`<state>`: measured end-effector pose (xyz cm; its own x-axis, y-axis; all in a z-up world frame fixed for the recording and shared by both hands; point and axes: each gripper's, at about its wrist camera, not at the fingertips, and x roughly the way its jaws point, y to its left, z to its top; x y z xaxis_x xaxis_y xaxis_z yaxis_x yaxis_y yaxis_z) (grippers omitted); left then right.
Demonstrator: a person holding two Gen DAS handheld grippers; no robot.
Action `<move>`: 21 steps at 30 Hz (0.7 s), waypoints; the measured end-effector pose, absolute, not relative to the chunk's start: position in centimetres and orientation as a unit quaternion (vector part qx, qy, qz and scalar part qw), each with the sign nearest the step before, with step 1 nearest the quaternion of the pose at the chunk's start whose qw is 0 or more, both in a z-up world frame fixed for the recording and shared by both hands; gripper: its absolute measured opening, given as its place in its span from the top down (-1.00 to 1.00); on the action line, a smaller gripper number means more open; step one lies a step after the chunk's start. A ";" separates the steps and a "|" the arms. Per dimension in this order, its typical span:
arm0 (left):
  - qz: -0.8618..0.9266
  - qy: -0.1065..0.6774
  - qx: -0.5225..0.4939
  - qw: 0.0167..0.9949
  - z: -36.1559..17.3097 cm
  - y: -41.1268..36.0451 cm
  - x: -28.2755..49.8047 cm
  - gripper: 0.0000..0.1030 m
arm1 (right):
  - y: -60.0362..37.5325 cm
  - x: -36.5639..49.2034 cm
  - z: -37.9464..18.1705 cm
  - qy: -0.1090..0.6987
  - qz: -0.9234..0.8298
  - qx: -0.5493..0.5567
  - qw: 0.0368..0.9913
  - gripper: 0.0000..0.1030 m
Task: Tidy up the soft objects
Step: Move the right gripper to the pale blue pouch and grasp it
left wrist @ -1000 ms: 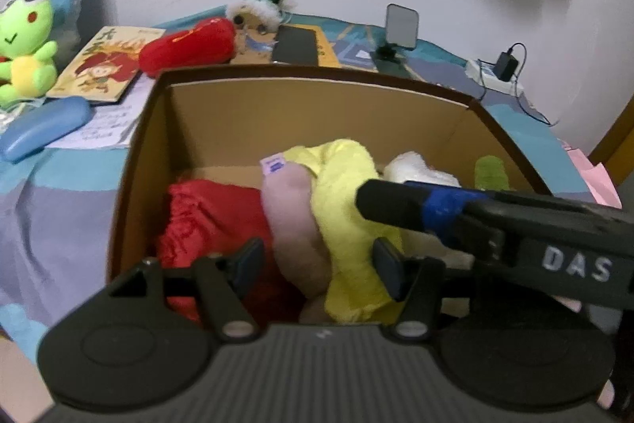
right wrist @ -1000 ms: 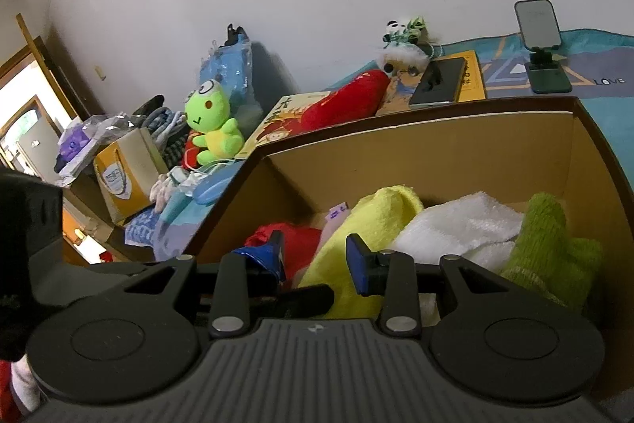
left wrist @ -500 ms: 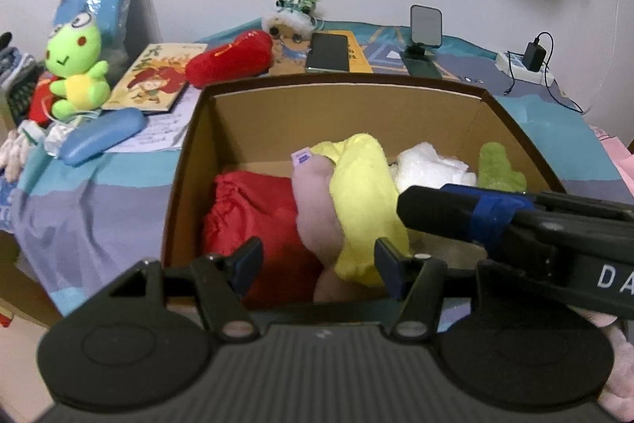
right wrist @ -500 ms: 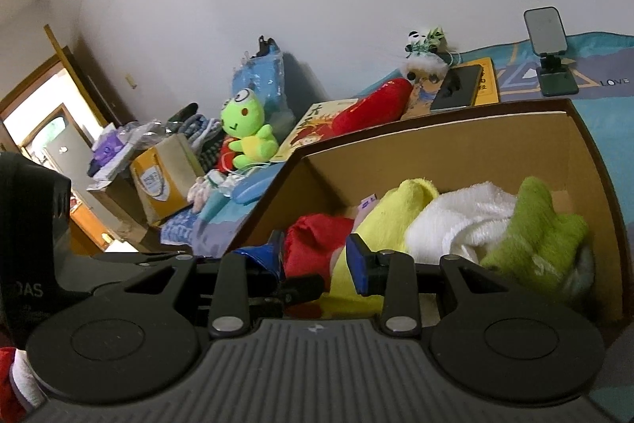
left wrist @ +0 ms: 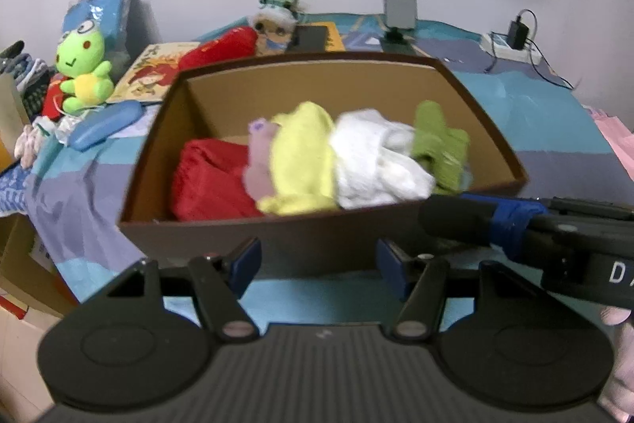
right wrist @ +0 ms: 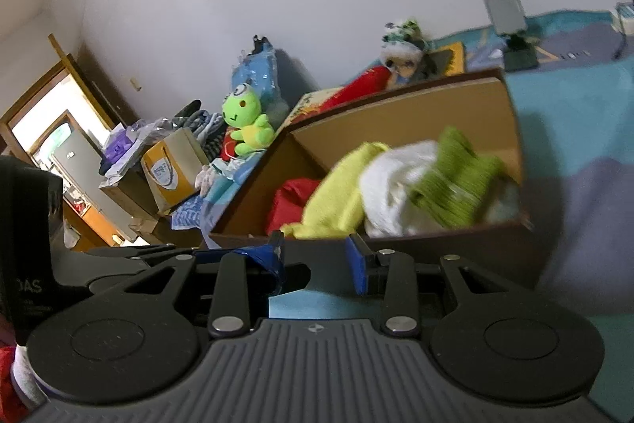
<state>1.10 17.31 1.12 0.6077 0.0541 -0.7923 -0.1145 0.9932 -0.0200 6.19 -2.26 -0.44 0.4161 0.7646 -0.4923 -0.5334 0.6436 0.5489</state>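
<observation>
The left hand-held gripper [left wrist: 319,264] hovers just short of the near wall of the cardboard box [left wrist: 277,240], its two blue-padded fingers spread apart with nothing between them. Ahead of it, inside the box, soft things lie packed side by side: a red cloth [left wrist: 210,181] toward its left, then a pink plush piece [left wrist: 259,161], a yellow towel [left wrist: 303,153], a white fluffy cloth [left wrist: 376,161] and a green knit piece [left wrist: 436,141] toward its right. The right hand-held gripper [right wrist: 315,264] sits low before the same box, fingers likewise parted and empty (its arm shows at the left one's right). Beyond the box, on the bed [left wrist: 535,113], lie a red plush [left wrist: 222,48] and a phone stand [left wrist: 399,12]; a green frog plush [left wrist: 83,70] sits far left.
</observation>
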 end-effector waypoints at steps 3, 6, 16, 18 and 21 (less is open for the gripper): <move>0.036 0.450 -0.031 0.892 0.3 15.3 0.9 -0.22 | -4.0 5.8 -1.1 0.383 0.382 0.161 0.826 0.65; 0.019 0.464 -0.030 0.885 -0.7 13.0 0.9 -0.22 | -6.0 5.3 -1.9 0.393 0.369 0.160 0.827 0.65; -0.078 0.503 -0.017 0.860 -4.1 4.8 2.0 -0.24 | -14.7 4.7 -4.7 0.427 0.286 0.184 0.838 0.65; -0.106 0.506 -0.016 0.856 -4.5 2.9 2.5 -0.25 | -16.9 4.6 -5.0 0.429 0.263 0.193 0.843 0.65; -0.151 0.507 -0.010 0.849 -4.9 -0.2 3.2 -0.25 | -20.0 4.4 -5.1 0.426 0.230 0.205 0.851 0.65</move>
